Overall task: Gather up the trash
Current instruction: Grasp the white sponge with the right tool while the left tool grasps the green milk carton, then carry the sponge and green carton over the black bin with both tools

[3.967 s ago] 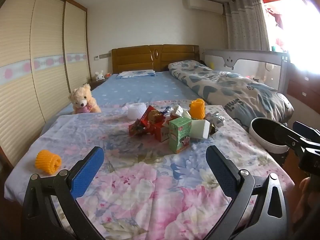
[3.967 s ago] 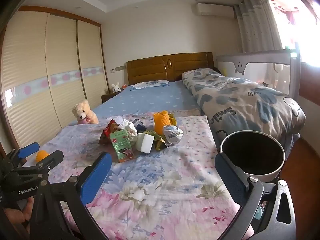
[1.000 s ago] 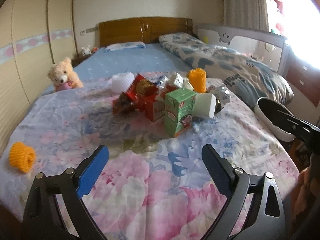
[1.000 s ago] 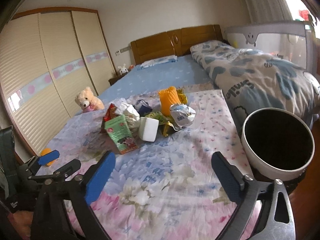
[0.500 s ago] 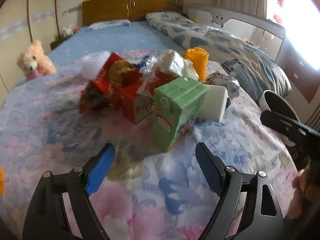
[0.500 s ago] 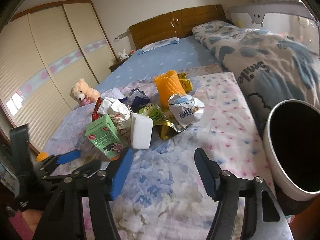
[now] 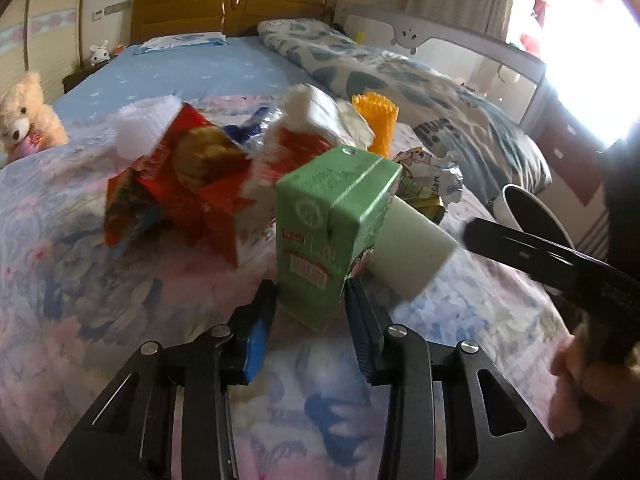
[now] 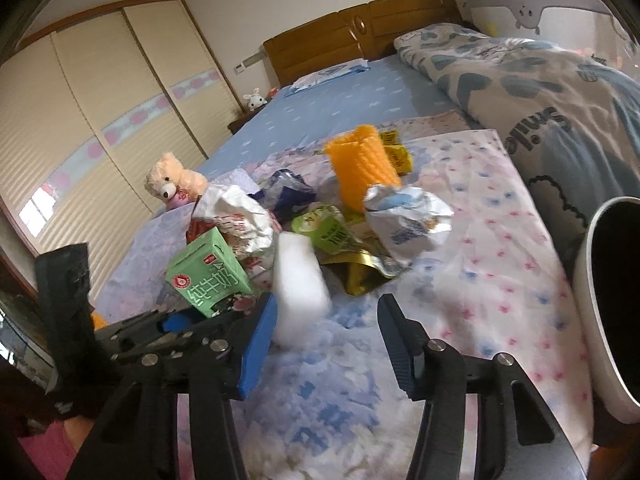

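Observation:
A pile of trash lies on the floral sheet [image 7: 120, 280]. At its front a green milk carton [image 7: 332, 232] stands between the fingers of my left gripper [image 7: 311, 292]. The jaws are closing and both pads touch its lower sides. Beside the carton lies a white foam block [image 8: 300, 280], inside my right gripper [image 8: 328, 308]. Those jaws are closing too: the blue left pad [image 8: 260, 344] is near the block and the right pad stands apart from it. The right gripper [image 7: 540, 260] also shows as a dark bar in the left wrist view.
Behind the carton are red snack packets [image 7: 188, 176], an orange foam sleeve [image 8: 360, 164], a crumpled wrapper [image 8: 404, 224] and a green pouch [image 8: 328, 232]. A white bin [image 8: 592, 320] with a dark inside stands at the bed's right edge. A teddy bear [image 8: 172, 184] sits far left.
Both grippers came forward and down to the pile. The left jaws narrowed onto the green carton. The right jaws narrowed around the white block.

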